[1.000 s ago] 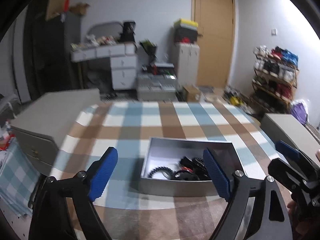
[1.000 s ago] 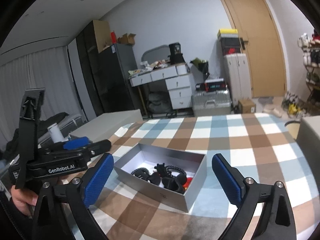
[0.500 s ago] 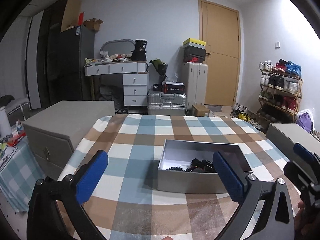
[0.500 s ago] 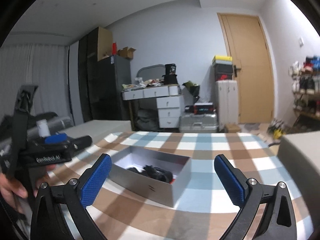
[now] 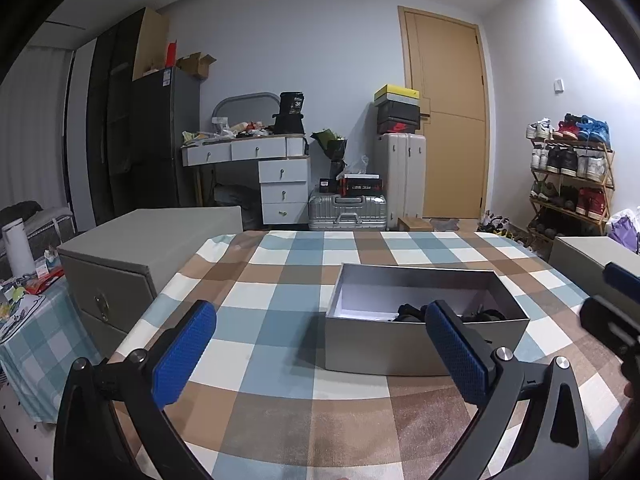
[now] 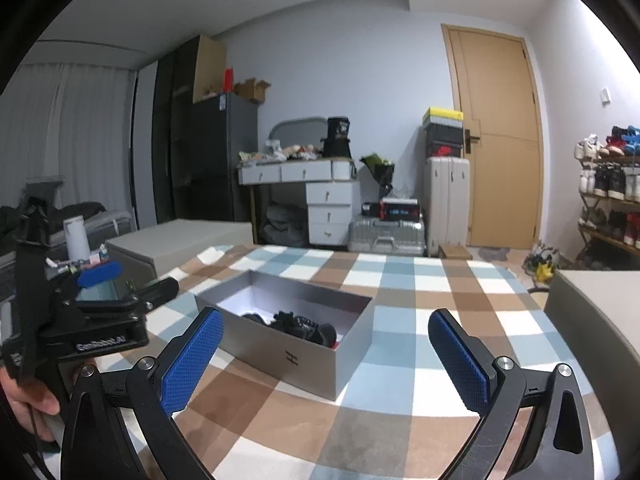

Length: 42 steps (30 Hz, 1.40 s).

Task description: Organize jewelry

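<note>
Both my left gripper (image 5: 320,350) and right gripper (image 6: 326,354) gape empty; tangled dark jewelry (image 6: 298,326) in the grey box (image 6: 280,354) looks light, snaggy, so I'd pinch one strand.

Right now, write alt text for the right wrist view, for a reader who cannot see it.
An open silver box holding tangled black jewelry sits on a checked tablecloth, just beyond the right tongs, whose blue pads stand wide apart with nothing between them. The left tongs appear at the left edge, held in a hand.
</note>
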Each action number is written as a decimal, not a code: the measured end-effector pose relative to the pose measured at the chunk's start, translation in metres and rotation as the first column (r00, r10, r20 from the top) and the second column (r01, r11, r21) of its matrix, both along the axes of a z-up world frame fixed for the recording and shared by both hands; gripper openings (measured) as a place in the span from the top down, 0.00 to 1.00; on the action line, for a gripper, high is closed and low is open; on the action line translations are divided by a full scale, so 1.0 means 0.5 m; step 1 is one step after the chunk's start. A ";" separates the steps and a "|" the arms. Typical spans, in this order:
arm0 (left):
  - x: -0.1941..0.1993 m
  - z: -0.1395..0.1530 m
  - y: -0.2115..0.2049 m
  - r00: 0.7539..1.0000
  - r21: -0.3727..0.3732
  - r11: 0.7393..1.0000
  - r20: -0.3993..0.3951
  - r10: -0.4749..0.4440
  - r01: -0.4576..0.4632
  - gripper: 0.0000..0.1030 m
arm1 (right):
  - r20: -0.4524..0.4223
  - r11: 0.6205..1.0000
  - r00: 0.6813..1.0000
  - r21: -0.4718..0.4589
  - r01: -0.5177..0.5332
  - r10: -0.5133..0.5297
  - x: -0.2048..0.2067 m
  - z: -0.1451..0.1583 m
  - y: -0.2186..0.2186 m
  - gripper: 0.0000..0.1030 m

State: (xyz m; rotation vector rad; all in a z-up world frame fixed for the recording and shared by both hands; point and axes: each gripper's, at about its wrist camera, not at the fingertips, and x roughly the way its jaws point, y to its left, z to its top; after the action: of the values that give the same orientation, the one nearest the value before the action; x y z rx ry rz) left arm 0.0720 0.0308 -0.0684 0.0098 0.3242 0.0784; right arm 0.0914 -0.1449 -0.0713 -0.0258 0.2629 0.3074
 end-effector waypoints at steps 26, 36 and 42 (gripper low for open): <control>-0.003 0.004 0.007 1.000 -0.014 1.000 0.008 0.007 -0.006 0.01 | -0.016 1.000 1.000 -0.020 0.004 -0.004 0.009 -0.006 0.008 0.00; -0.003 0.002 0.006 1.000 -0.015 1.000 0.009 0.018 -0.018 0.01 | -0.016 1.000 1.000 -0.020 0.004 -0.005 0.009 -0.005 0.008 0.00; -0.005 0.003 0.007 1.000 -0.013 1.000 0.008 0.018 -0.018 0.01 | -0.016 1.000 1.000 -0.019 0.004 -0.004 0.009 -0.005 0.008 0.00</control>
State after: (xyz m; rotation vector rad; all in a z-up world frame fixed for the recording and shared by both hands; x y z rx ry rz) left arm 0.0695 0.0341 -0.0668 -0.0064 0.3170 0.0940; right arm 0.0958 -0.1409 -0.0740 -0.0420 0.2820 0.3012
